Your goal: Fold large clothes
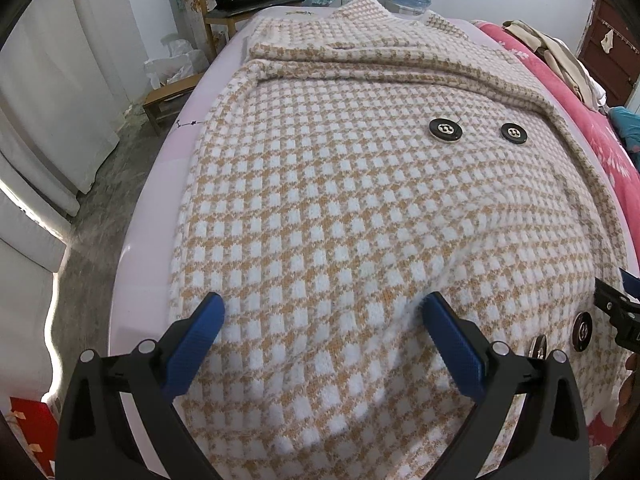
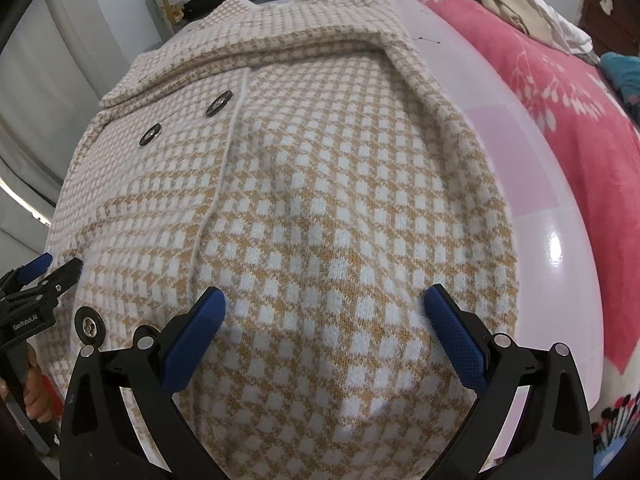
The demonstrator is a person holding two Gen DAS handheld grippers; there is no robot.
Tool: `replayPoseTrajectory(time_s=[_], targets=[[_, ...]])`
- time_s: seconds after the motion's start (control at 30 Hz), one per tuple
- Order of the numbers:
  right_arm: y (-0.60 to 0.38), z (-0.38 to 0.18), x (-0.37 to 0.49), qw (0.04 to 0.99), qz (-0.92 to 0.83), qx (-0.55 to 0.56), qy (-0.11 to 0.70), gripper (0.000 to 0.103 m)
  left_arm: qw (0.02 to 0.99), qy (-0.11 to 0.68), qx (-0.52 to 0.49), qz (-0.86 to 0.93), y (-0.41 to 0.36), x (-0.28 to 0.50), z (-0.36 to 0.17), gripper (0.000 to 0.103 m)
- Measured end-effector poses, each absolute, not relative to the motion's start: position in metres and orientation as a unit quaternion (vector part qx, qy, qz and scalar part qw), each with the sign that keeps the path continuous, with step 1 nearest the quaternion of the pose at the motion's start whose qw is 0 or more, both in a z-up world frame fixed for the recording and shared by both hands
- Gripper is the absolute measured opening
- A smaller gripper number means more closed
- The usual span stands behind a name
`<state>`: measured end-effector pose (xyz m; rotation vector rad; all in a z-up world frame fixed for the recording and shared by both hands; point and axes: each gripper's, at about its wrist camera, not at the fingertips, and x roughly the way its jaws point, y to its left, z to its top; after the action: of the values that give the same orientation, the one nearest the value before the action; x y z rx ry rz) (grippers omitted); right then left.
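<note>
Both blue-padded black grippers, left gripper and right gripper, hover spread wide, holding nothing, over the tan-and-white houndstooth knit coat lying flat on the glossy pale-pink table.

Bedroom: pink blanket, wooden chair

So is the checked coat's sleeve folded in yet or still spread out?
Folded in. On the checked coat a sleeve lies across the chest above the buttons, inside the body outline.

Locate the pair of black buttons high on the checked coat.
In the left wrist view the pair of black buttons sits right of centre on the checked coat, just below the folded lapel.
</note>
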<state>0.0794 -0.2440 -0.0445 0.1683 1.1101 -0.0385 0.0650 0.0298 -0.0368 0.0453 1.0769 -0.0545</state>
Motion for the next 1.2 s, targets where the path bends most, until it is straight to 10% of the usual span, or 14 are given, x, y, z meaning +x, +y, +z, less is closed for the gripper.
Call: replayPoseTrajectory(time_s=[1.2], targets=[[-0.202, 0.0, -0.045, 0.856, 0.15, 0.047, 0.493, 0.078, 0.889, 0.45, 0.0, -0.08, 0.106, -0.04, -0.007, 0.091]])
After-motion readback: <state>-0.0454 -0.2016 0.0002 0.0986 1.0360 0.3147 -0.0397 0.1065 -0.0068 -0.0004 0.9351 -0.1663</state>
